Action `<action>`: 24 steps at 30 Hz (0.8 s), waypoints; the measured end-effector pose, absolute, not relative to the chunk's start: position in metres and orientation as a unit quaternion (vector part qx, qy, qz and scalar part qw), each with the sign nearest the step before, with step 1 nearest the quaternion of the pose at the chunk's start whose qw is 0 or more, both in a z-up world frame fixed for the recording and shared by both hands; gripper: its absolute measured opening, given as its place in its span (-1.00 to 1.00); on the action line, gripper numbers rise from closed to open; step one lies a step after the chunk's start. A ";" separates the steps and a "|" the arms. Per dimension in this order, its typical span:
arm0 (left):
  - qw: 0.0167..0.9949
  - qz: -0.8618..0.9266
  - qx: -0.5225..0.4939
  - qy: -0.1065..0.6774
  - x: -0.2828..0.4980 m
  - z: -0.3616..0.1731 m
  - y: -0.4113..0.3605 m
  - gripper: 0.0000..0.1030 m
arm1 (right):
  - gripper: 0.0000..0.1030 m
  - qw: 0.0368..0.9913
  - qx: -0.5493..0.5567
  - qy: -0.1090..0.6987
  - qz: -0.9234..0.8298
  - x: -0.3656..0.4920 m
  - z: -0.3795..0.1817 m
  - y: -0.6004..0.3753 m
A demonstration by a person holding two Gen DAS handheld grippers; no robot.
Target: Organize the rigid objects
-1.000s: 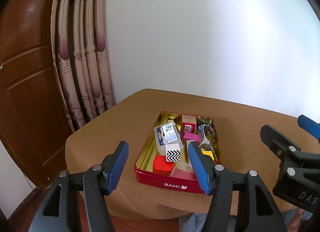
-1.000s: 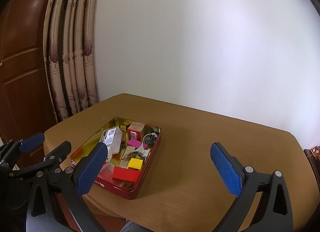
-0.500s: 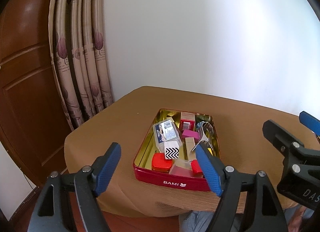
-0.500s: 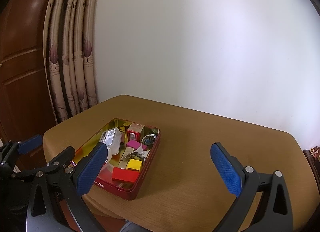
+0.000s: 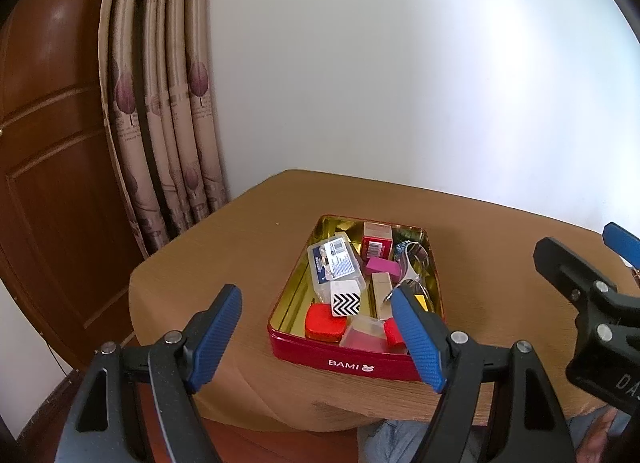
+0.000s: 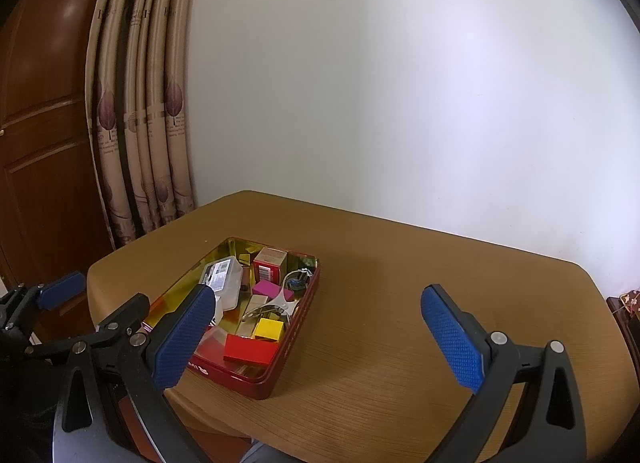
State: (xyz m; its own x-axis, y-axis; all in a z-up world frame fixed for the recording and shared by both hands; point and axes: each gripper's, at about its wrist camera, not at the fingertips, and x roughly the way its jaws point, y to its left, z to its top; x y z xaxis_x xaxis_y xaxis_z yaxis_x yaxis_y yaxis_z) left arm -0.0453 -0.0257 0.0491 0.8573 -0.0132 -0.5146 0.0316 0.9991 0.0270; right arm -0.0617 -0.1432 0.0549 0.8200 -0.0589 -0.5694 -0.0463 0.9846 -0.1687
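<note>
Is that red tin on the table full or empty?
Full: the red tin has no lid on, and boxes, blocks and metal pieces crowd its gold inside.

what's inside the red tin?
In the tin: clear case, zigzag cube, red box, pink block, yellow cube, metal clips. Whatever lies beneath them is covered.
</note>
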 end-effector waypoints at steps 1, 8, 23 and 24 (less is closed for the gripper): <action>0.963 -0.011 0.016 0.270 -0.044 0.049 -0.025 0.54 | 0.98 0.950 -0.086 0.300 -0.003 -0.062 0.055 -0.143; 0.961 -0.010 0.007 0.275 -0.042 0.047 -0.020 0.55 | 0.98 0.950 -0.086 0.300 -0.007 -0.062 0.055 -0.143; 0.963 -0.010 0.023 0.269 -0.042 0.045 -0.023 0.56 | 0.98 0.948 -0.086 0.306 -0.014 -0.061 0.054 -0.142; 0.963 -0.009 0.023 0.269 -0.042 0.045 -0.023 0.56 | 0.98 0.948 -0.085 0.306 -0.014 -0.061 0.054 -0.142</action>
State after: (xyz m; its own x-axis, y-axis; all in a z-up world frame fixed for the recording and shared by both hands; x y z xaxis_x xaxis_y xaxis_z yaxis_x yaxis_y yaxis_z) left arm -0.0420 -0.0231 0.0450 0.8552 -0.0059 -0.5183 0.0305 0.9988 0.0389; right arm -0.0608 -0.1424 0.0539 0.8119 -0.0786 -0.5784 -0.0260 0.9850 -0.1703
